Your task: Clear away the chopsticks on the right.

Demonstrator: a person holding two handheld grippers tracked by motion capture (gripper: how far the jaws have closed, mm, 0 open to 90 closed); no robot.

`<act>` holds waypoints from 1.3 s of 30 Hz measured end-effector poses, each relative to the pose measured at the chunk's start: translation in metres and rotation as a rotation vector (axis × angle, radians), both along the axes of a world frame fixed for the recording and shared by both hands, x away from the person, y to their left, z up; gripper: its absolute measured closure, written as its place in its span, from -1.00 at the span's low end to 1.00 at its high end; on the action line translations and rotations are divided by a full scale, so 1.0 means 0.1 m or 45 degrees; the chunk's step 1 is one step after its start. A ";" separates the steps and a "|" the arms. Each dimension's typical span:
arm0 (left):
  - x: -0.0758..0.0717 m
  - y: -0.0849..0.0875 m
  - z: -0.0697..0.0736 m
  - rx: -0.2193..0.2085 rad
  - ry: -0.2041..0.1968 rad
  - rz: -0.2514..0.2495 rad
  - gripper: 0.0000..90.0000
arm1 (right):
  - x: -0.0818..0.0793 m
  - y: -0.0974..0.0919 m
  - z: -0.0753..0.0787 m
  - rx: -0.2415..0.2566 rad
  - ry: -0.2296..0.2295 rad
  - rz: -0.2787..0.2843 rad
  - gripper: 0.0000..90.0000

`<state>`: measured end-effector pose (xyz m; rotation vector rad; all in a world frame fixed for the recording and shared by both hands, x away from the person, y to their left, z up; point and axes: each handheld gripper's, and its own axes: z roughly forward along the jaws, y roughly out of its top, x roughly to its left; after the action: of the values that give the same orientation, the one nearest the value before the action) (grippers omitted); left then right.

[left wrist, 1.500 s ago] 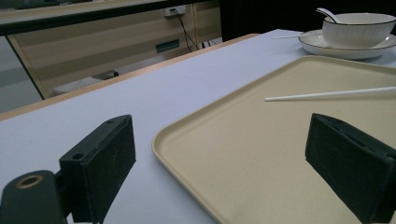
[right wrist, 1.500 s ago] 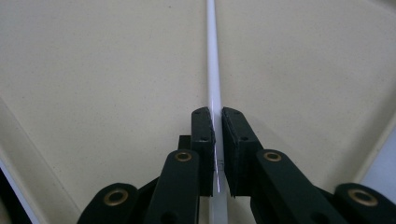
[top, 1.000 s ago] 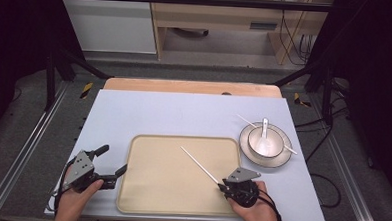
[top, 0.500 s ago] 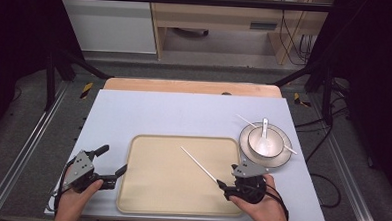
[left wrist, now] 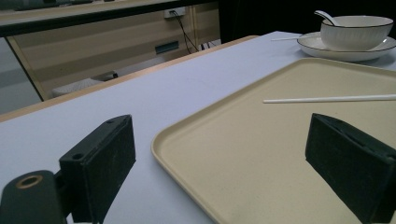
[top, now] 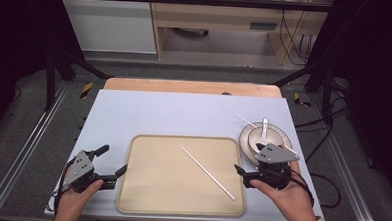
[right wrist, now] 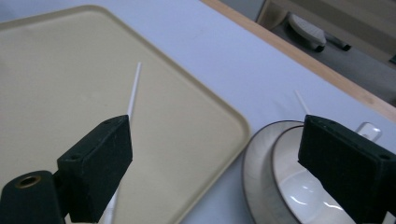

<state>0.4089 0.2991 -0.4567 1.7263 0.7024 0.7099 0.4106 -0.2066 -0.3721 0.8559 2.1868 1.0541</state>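
Observation:
A beige tray (top: pixel 160 189) lies at the table's front centre with a white chopstick (top: pixel 207 172) slanted across it. To its right, a white bowl (top: pixel 259 139) with a spoon (top: pixel 264 126) stands on a plate (top: pixel 246 143); a second chopstick (top: pixel 246 120) rests on the plate's far rim. My right gripper (top: pixel 248 162) is open between the tray's right edge and the plate, holding nothing. My left gripper (top: pixel 112 160) is open at the tray's left edge. In the left gripper view, the tray (left wrist: pixel 280 140), chopstick (left wrist: pixel 327 99) and bowl (left wrist: pixel 357 30) lie ahead. The right gripper view has the chopstick (right wrist: pixel 133 93) and plate (right wrist: pixel 261 154).
The pale blue table top (top: pixel 184 115) stretches bare beyond the tray to a wooden strip (top: pixel 185 86) at its far edge. Metal frame rails (top: pixel 27 148) run along both sides of the table. A cabinet and cables stand on the floor behind.
My right gripper has moved right and a little farther from me, off the chopstick's near end and up against the plate. The left gripper and the tableware have not moved.

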 end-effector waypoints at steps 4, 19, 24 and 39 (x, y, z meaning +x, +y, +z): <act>0.00 0.00 0.00 -0.004 0.000 0.002 -0.82 | 0.04 -0.15 0.07 0.027 -0.041 -0.032 -0.77; 0.00 0.00 0.00 -0.007 -0.003 0.006 -0.82 | 0.19 -0.71 0.19 -0.021 -0.076 -0.141 -0.44; 0.00 0.00 0.00 -0.005 -0.004 0.008 -0.82 | 0.25 -0.88 0.16 -0.034 -0.063 -0.178 -0.31; 0.01 -0.01 -0.02 0.003 0.004 0.011 -0.82 | 0.67 -1.52 -0.34 -0.090 0.107 -0.290 0.49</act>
<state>0.4099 0.2986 -0.4587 1.7273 0.7121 0.7146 0.4776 -0.3582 -0.4060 1.1041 2.1197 0.8392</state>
